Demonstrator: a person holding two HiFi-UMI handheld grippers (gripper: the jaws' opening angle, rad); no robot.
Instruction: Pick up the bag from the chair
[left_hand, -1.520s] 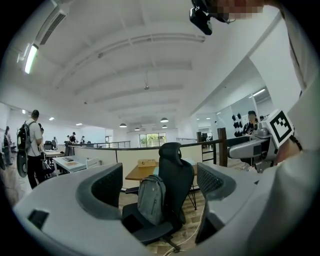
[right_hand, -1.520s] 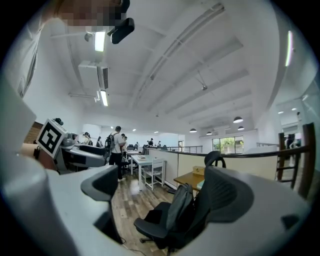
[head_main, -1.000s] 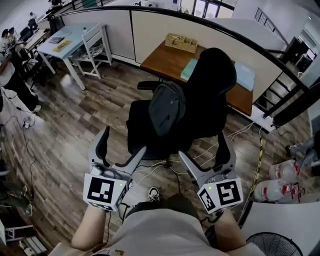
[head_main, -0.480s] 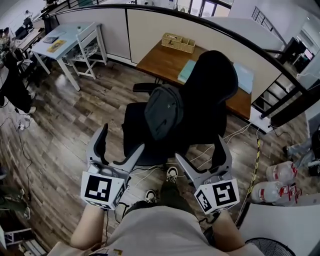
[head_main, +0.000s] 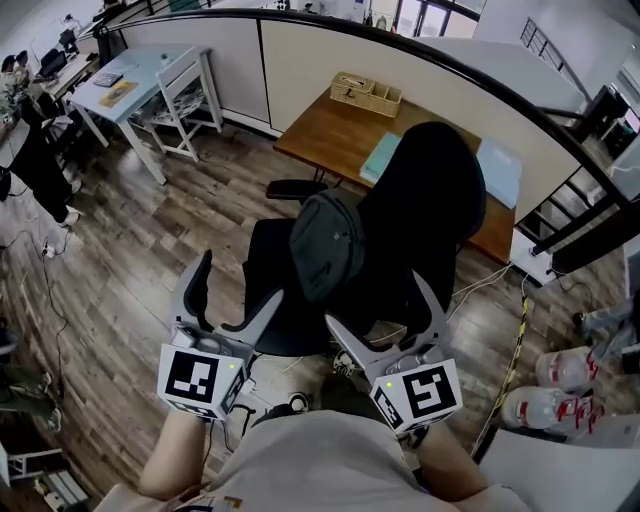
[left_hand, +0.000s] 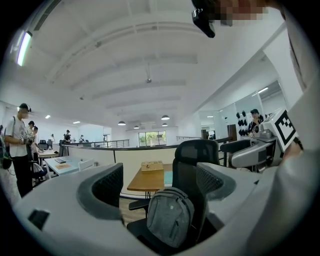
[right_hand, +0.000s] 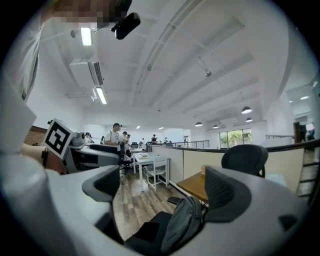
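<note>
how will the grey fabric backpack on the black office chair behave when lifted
The grey fabric backpack looks soft, so it will probably sag if gripped by its cloth. It leans upright against the black office chair, so a push may slump it over. It looks slim, so it is likely light.

Your bag (head_main: 327, 243) is plain grey, the chair (head_main: 425, 200) all black, the desk (head_main: 340, 130) warm brown, the floor (head_main: 130, 250) streaky brown planks. Your left gripper (head_main: 242, 277) and right gripper (head_main: 375, 300) are pale grey with black-and-white square markers.

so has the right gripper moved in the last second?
Yes. The right gripper has shifted left and forward, closer to the chair and the bag on it.
</note>
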